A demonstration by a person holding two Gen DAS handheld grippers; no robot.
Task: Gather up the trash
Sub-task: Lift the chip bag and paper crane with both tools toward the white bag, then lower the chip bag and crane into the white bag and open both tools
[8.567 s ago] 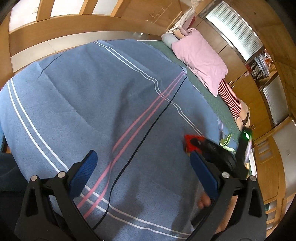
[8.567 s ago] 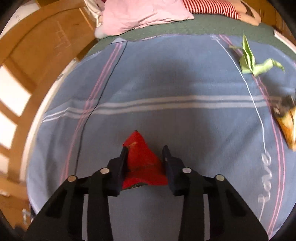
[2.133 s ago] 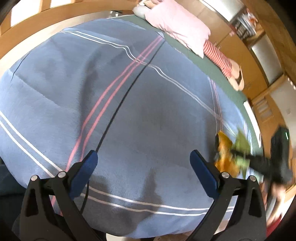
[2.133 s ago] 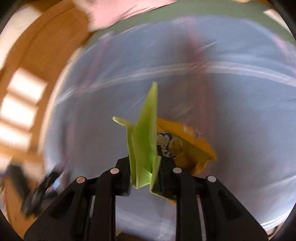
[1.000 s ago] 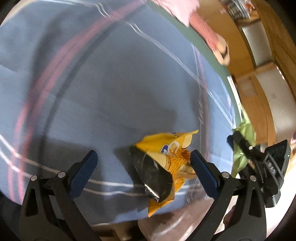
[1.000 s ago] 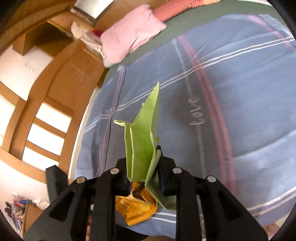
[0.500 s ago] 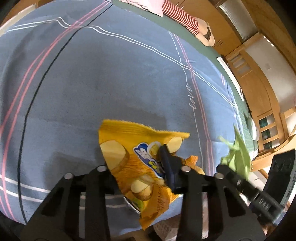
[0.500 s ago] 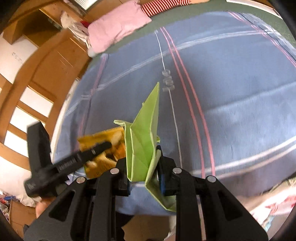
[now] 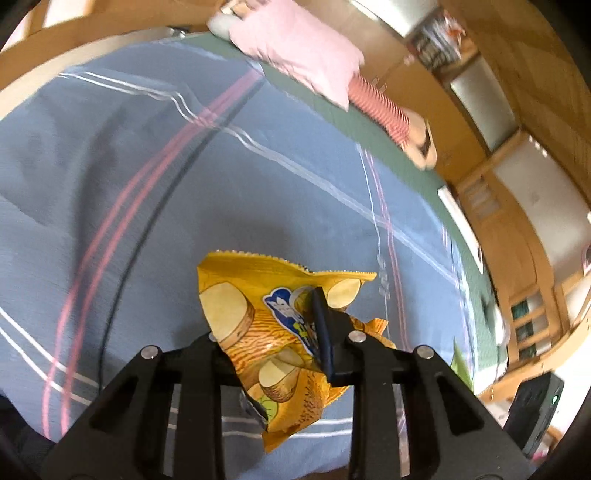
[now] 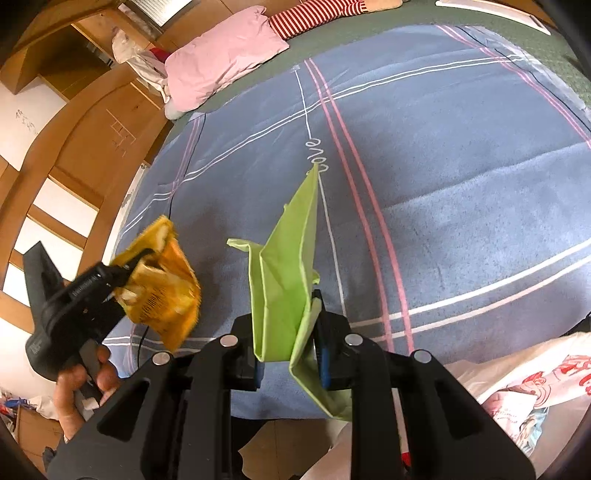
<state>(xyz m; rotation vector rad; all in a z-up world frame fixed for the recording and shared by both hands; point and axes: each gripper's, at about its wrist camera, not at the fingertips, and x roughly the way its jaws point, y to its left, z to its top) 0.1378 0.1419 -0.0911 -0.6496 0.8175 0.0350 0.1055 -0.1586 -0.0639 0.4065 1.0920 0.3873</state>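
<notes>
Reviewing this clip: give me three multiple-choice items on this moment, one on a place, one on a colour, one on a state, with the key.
1. Where is the pink pillow?
A. at the far end of the bed
B. on the floor
C. in a gripper

2. What colour is the folded paper in the right gripper?
A. red
B. light green
C. white

3. What is the state of the left gripper?
A. wide open over the blanket
B. shut on nothing
C. shut on the chip bag

Key: 1 A, it lies beyond the blanket by the striped cloth; 2 B, green folds rise from the shut jaws; 3 C, the jaws have just closed and pinch the yellow bag.
</notes>
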